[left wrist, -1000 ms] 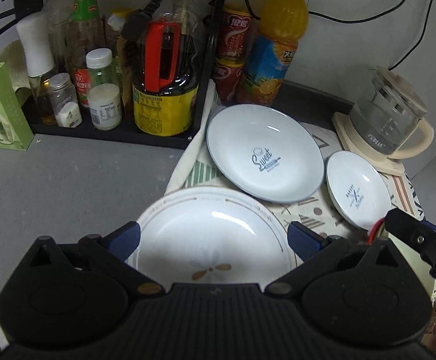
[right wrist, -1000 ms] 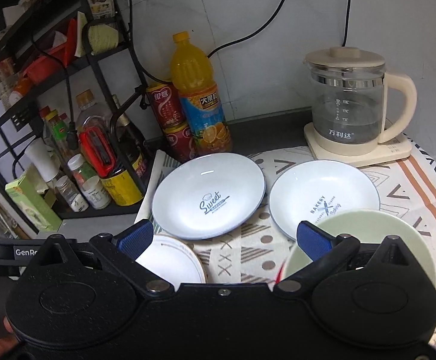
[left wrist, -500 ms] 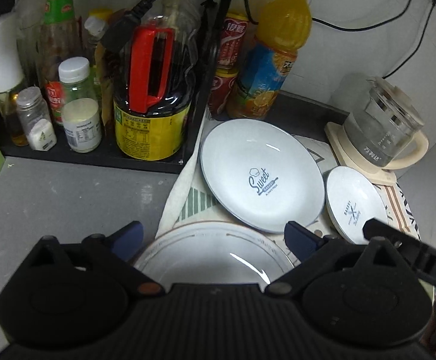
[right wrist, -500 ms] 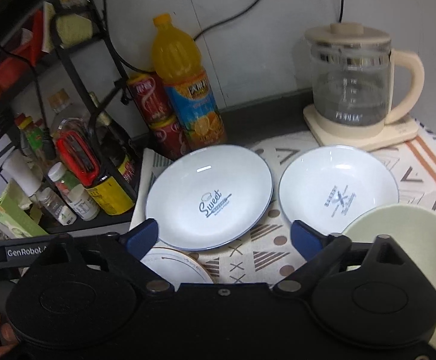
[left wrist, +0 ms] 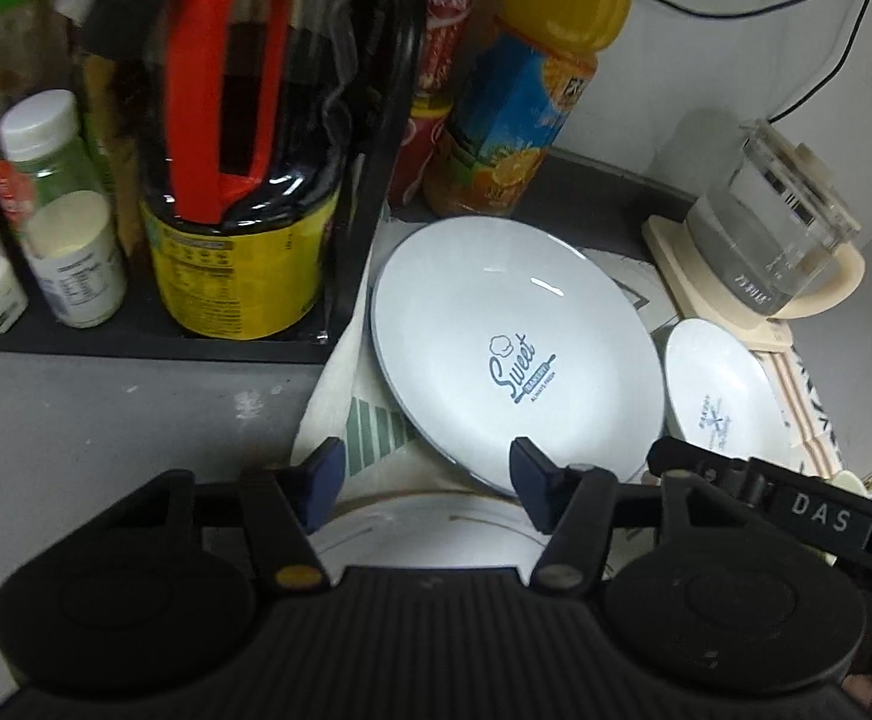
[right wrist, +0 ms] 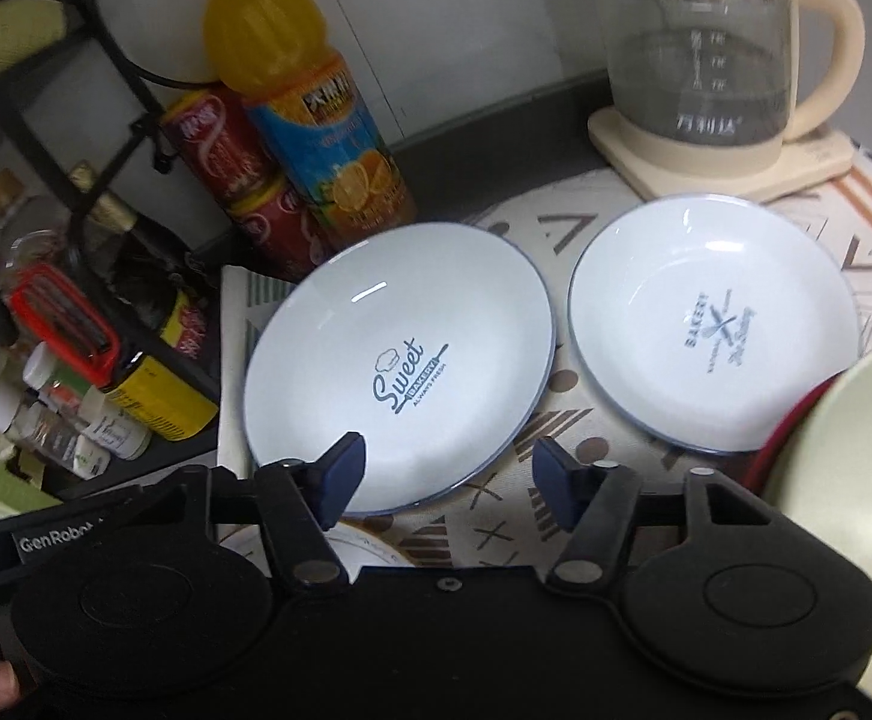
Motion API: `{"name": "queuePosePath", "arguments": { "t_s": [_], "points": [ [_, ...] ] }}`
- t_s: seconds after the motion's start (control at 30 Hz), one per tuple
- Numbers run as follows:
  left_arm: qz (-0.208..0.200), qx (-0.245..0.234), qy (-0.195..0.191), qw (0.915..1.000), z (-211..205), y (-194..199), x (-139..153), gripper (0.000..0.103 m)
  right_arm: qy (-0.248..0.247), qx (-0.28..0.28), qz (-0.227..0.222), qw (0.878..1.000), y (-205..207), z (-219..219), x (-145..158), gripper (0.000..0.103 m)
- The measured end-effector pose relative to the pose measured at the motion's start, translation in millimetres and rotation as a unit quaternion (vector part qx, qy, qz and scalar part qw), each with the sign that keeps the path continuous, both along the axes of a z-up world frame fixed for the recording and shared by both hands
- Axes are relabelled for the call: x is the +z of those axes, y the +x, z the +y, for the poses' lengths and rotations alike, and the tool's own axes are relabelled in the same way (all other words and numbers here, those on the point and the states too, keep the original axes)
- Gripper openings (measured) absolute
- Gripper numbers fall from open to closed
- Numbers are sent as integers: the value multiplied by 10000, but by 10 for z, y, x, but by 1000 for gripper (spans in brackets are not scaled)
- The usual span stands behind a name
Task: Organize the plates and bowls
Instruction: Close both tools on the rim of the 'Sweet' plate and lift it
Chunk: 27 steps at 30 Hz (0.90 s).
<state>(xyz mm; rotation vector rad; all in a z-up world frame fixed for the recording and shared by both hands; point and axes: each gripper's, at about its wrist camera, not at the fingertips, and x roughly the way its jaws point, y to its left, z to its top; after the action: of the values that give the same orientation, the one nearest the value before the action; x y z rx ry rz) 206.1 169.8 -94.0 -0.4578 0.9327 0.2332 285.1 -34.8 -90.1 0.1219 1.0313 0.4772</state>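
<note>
A white "Sweet Bakery" plate (left wrist: 514, 354) (right wrist: 399, 366) lies on the patterned cloth. A smaller white "Bakery" plate (right wrist: 712, 330) (left wrist: 724, 402) lies to its right. A gold-rimmed white plate (left wrist: 423, 534) (right wrist: 369, 546) sits in front, mostly hidden under the grippers. A pale green bowl (right wrist: 844, 468) stands at the right on something red. My left gripper (left wrist: 426, 480) is open over the gold-rimmed plate's far edge, at the near left rim of the "Sweet" plate. My right gripper (right wrist: 448, 474) is open at the near right rim of the "Sweet" plate.
A black rack (left wrist: 369, 180) with sauce bottles and jars stands on the left. An orange juice bottle (right wrist: 303, 108) and red cans (right wrist: 237, 180) stand behind the plates. A glass kettle (right wrist: 712, 66) on a cream base sits at the back right. Grey counter (left wrist: 105, 420) lies to the left.
Both grippers have moved forward toward the "Sweet" plate, and their jaws have narrowed. The gold-rimmed plate has slid mostly out of sight under them.
</note>
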Motion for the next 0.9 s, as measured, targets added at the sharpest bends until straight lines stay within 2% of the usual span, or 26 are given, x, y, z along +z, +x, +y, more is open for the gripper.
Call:
{"name": "queuePosePath", "arguments": {
  "t_s": [0.17,0.4,0.47,0.53,0.6,0.67,0.8,0.83,0.9],
  "points": [
    [66,-81,-30,9999,-2,161,-124,58,-166,-124,295,9993,131,67,-182,59],
    [122,-136,64,9998,-26,322,-250,58,-446,-129,428,9980,246,101,-380,53],
    [109,-179,-67,9998,-15,367,-284,58,-451,-121,408,9981,263,97,-393,53],
    [104,-197,-110,9997,-24,410,-309,55,-492,-114,430,9978,292,91,-419,49],
    [184,-187,8,9997,-47,457,-336,54,-465,-137,510,9975,327,80,-449,42],
    [278,-158,-21,9995,-36,487,-378,49,-363,-138,581,9976,359,70,-475,39],
    [467,-153,-67,9988,4,534,-472,30,-285,-146,667,9973,384,82,-562,38],
    [512,-167,-79,9985,10,537,-499,25,-253,-131,678,9973,385,90,-581,36],
    [527,-188,-173,9983,25,536,-557,23,-194,-40,651,9977,375,118,-607,25]
  ]
}}
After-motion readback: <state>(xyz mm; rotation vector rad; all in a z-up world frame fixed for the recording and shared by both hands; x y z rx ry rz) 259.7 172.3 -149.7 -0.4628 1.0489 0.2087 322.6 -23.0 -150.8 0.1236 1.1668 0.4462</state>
